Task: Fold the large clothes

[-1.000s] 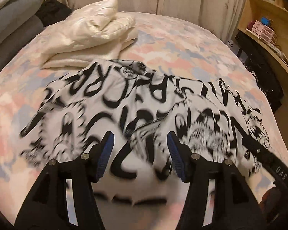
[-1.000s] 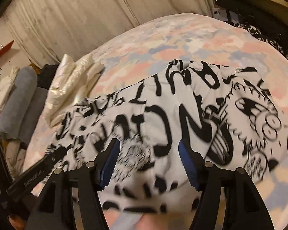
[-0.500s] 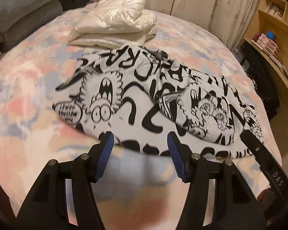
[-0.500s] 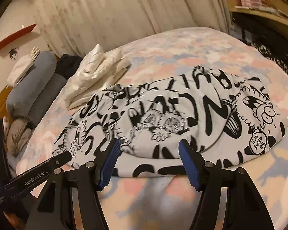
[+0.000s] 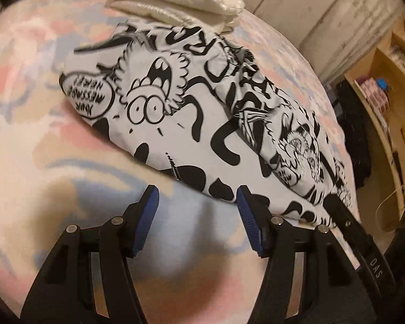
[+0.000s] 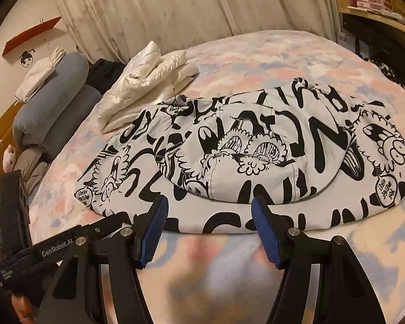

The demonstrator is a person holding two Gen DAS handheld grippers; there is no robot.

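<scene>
A white hoodie with black cartoon print (image 5: 191,113) (image 6: 256,162) lies folded across the pastel bedspread (image 5: 54,148) (image 6: 229,264), its hood on top at the near middle. My left gripper (image 5: 197,205) is open just short of the garment's near hem, with nothing between its blue pads. My right gripper (image 6: 208,213) is open too, its tips hovering over the near hem without pinching it. The left gripper (image 6: 105,226) also shows at the lower left of the right wrist view, and the right gripper (image 5: 334,205) at the lower right of the left wrist view.
A folded cream puffer jacket (image 5: 181,0) (image 6: 148,86) lies beyond the hoodie. Grey pillows (image 6: 51,100) sit at the bed's left end. Curtains (image 6: 189,8) hang behind. Wooden shelves (image 5: 386,81) with boxes and dark clothes stand on the right.
Both grippers have pulled back from over the hoodie toward the near side of the bed. The left one has swung left and rolled. The hoodie now lies still on the bed.
</scene>
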